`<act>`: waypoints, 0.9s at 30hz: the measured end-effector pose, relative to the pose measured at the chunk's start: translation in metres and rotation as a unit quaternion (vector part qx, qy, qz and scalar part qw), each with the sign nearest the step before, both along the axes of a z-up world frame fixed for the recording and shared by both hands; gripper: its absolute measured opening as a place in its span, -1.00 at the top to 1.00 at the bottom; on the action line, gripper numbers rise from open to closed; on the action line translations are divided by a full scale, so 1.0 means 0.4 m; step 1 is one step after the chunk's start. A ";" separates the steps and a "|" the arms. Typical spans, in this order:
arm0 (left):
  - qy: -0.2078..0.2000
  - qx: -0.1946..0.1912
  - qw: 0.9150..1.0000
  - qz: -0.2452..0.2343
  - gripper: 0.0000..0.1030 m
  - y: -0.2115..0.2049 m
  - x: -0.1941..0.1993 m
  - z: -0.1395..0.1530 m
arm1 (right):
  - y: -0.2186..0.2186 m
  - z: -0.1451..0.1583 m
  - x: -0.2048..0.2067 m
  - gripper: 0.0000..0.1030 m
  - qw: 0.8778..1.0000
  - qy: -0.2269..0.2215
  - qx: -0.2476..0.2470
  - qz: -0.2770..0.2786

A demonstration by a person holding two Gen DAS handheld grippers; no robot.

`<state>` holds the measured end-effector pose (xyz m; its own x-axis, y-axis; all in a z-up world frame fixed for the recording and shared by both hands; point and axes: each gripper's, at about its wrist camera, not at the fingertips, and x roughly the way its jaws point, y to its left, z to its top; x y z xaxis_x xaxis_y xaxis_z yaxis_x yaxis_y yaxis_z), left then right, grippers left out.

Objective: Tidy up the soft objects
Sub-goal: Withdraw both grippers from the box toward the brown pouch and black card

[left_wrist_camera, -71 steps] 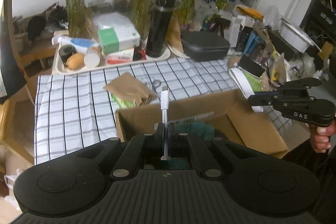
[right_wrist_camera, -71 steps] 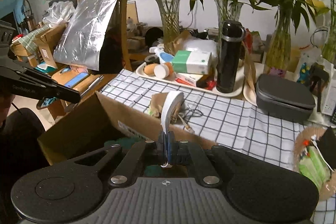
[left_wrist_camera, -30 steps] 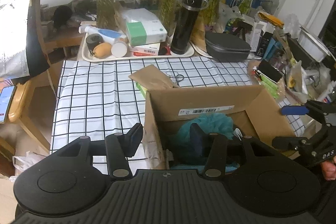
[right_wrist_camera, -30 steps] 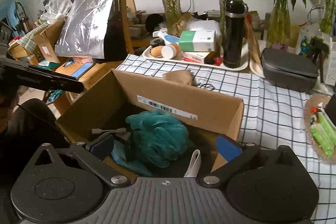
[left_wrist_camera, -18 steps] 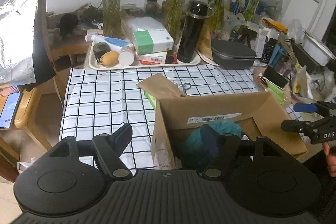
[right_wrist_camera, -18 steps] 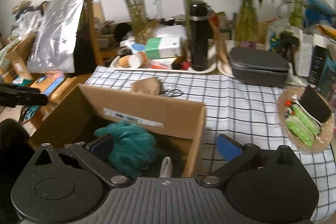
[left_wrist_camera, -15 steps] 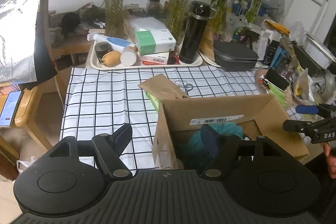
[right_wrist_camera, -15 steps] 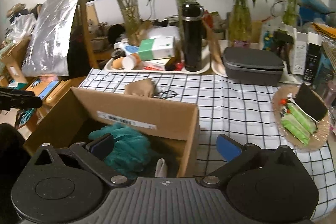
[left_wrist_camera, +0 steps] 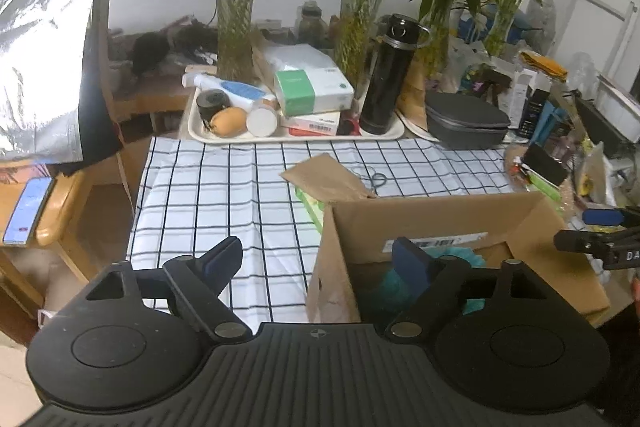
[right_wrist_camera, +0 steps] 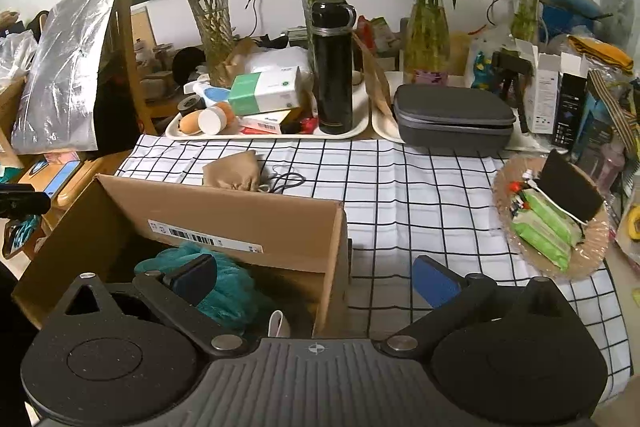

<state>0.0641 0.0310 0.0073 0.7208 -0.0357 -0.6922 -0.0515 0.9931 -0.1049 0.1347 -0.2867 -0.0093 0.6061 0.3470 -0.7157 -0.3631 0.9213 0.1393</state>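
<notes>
While both grippers stood empty, the record ran as follows.

Left wrist view. Left gripper [left_wrist_camera: 318,261]: jaws spread wide, holding nothing, poised above the near left corner of the cardboard box [left_wrist_camera: 424,215]. Teal fluffy item [left_wrist_camera: 452,259]: lying inside the box, partly hidden behind the gripper's right finger. Brown cloth pouch [left_wrist_camera: 326,179]: on the checked tablecloth [left_wrist_camera: 208,195], just behind the box's far wall, with a green packet under its near edge and scissors [left_wrist_camera: 374,179] beside it. Right gripper [left_wrist_camera: 592,231]: entered at the right edge, beyond the box; its state could not be told from this view.

Right wrist view. Right gripper [right_wrist_camera: 316,279]: jaws likewise wide apart and empty, straddling the box's right wall [right_wrist_camera: 336,259]. Teal item [right_wrist_camera: 224,287]: in the box, a white looped piece [right_wrist_camera: 278,323] next to it. Pouch [right_wrist_camera: 234,171]: on the cloth behind the box, apart from it.

Step judged: between placements, the box already holding soft goods. Next move, as a judgement: one gripper should reach over the far wall, close on the pouch's bunched fabric, clear of the scissors, and lift it into the box.
</notes>
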 end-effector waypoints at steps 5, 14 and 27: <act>-0.006 -0.005 1.000 -0.002 -0.61 0.005 0.009 -0.003 | -0.006 0.002 0.006 -1.00 1.000 -0.018 0.000 -0.007; -0.027 -0.014 1.000 0.002 -0.61 0.026 0.017 -0.006 | -0.002 0.012 0.022 -1.00 0.998 -0.058 -0.021 -0.004; -0.055 -0.014 0.998 0.020 -0.61 0.075 0.055 -0.001 | -0.022 0.015 0.062 -1.00 0.998 -0.063 -0.003 -0.021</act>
<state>0.0863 0.0609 0.0069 0.7935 -0.0239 -0.6081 -0.0778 0.9870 -0.1404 0.1597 -0.2954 -0.0032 0.7058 0.3152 -0.6344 -0.3383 0.9368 0.0890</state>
